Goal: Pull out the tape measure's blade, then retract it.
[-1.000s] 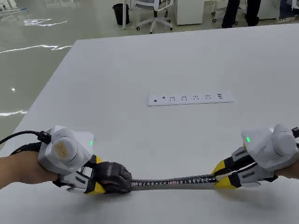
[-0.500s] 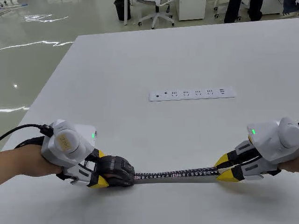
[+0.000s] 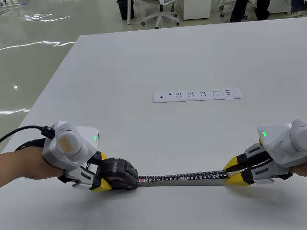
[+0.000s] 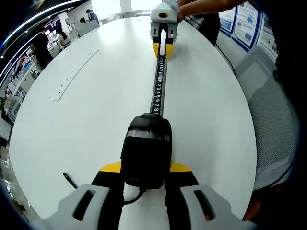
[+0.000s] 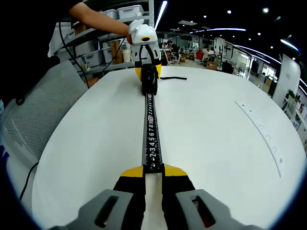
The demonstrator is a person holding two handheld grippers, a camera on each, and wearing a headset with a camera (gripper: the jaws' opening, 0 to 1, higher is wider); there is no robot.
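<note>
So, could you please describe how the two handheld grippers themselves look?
The left gripper and right gripper are bulky grey-white housings with rounded ends, each with a green light. Their jaws are black with yellow tips. The left one has a yellowish label on its round end and a black cable plugged in.

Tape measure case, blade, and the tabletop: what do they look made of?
Case: dark, mostly matte with slight sheen on top, moulded contours; probably plastic, perhaps rubber-coated.
Blade: thin flat strip, dark face with light printed numerals, straight over its pulled-out length; likely coated steel, not certain.
Tabletop: white, smooth, uniform, soft sheen; probably laminate or painted board.
</note>
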